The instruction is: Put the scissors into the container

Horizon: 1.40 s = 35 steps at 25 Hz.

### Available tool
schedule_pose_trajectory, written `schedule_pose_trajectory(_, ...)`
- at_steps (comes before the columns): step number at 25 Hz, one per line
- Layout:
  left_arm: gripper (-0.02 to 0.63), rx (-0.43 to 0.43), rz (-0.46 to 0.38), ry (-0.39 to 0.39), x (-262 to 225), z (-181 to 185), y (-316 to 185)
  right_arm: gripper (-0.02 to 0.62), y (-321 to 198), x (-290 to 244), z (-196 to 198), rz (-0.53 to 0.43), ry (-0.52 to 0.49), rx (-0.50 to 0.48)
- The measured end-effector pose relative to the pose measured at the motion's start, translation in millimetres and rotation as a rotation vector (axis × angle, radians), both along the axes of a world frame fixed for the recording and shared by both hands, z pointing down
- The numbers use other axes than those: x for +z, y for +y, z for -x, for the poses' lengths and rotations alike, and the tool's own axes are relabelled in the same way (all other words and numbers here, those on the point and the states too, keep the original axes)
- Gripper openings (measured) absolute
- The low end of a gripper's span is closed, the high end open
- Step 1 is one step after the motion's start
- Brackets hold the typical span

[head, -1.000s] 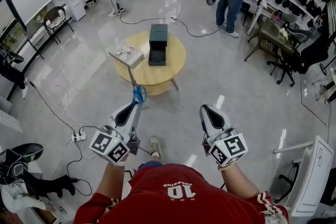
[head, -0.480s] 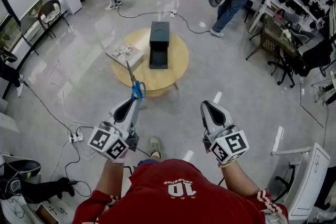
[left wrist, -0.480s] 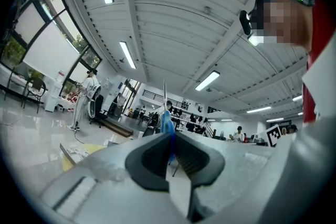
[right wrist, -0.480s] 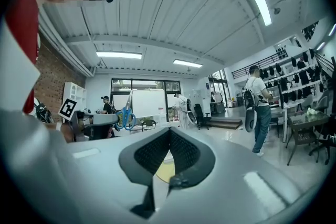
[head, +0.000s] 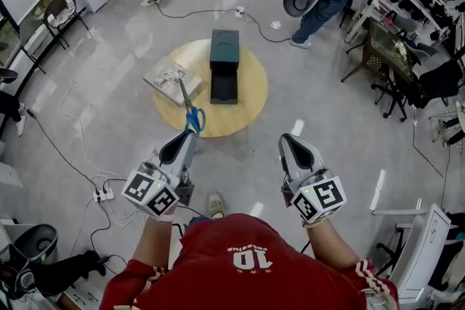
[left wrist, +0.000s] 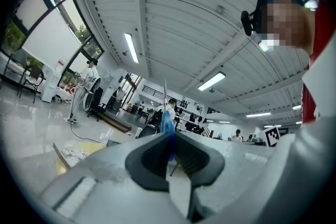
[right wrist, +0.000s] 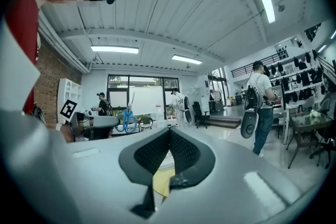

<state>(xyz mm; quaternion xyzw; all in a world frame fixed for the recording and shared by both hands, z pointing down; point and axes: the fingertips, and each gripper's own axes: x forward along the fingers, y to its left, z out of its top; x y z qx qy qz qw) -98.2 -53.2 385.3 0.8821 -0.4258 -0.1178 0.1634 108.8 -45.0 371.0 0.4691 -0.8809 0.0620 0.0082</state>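
Light, stiff and sharp-tipped, the scissors (head: 189,104) are pinched at their blue handle by the fingers of the left gripper (head: 189,138), blades pointing toward the round desk (head: 251,109); they could pivot in that hold. The fingers of the right gripper (head: 290,145) are pressed together, empty. The dark container (head: 224,67) sits mid-desk with open room around it; a booklet (head: 171,78) lies near the left edge.

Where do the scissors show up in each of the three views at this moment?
Head view: scissors centre-left, handles in the left tool, blades toward the round yellow table.
Left gripper view: scissors at centre, upright between the jaws.
Right gripper view: scissors small, left of centre.
Shared landmark: the round yellow table, low left in the left gripper view; probably the yellow patch low centre in the right gripper view.
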Motion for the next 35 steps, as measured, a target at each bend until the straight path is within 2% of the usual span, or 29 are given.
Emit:
schedule_pose_trajectory(8,0.021,0.046,0.01,0.01,-1,31,-56,-0.011,-56,-15,41,-0.012,0.022,0.013)
schedule_pose_trajectory(15,0.021,0.104,0.012,0.028,4,42,-79,-0.011,-79,-20,67,-0.04,0.031,0.008)
schedule_pose_trajectory(24,0.021,0.126,0.02,0.034,9,40,-103,-0.011,-101,-19,68,-0.046,0.038,0.014)
schedule_pose_trajectory(32,0.021,0.188,0.039,0.061,17,16,-130,-0.011,-137,-8,51,-0.047,0.008,0.023)
schedule_pose_trajectory(35,0.021,0.204,0.051,0.049,18,10,-144,-0.011,-153,-12,50,-0.06,-0.006,0.017)
